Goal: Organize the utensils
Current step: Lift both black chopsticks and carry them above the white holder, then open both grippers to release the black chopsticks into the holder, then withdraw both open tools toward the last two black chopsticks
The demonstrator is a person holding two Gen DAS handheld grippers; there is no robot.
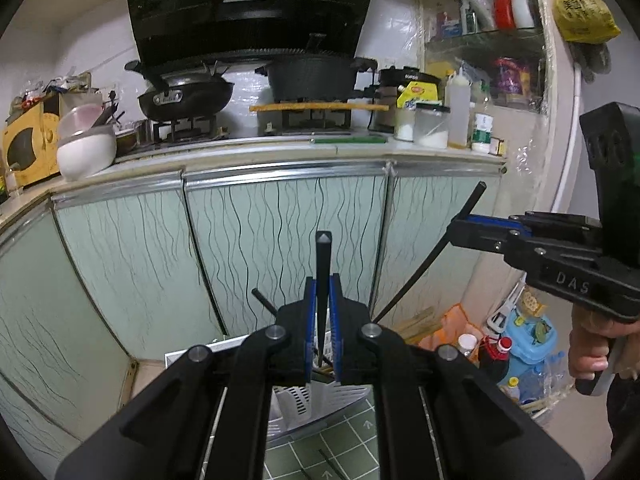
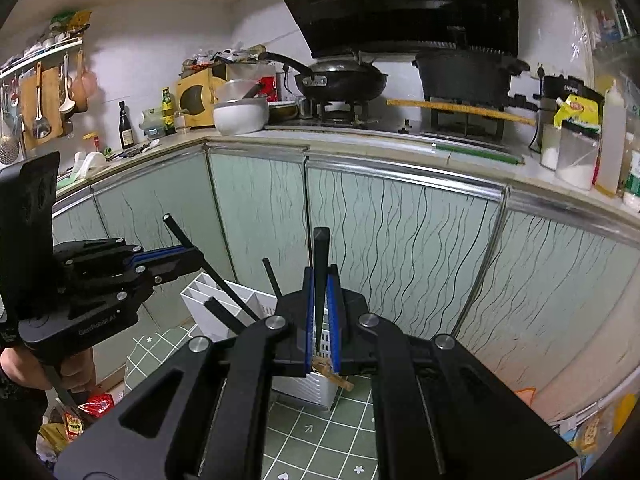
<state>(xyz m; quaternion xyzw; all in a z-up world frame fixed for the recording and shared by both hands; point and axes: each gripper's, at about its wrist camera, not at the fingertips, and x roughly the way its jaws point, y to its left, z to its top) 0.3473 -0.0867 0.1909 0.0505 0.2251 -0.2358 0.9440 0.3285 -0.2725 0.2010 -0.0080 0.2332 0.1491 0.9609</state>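
1. The left hand-held gripper (image 1: 323, 312) is clamped on a black chopstick (image 1: 321, 280), held upright with its tip aimed down at the white utensil holder (image 1: 298, 400) below, probably so that it can drop straight in.
2. The right hand-held gripper (image 2: 322, 312) likewise pinches a second black chopstick (image 2: 321, 276), near vertical and over the holder (image 2: 224, 296).
3. The holder stands on the green tiled floor (image 2: 320, 440), with other dark chopsticks (image 2: 272, 278) already slanting out of it.
4. Behind runs the bench (image 2: 360, 136), carrying a wok (image 2: 340, 78) and a pot (image 2: 468, 74), well apart from the work.
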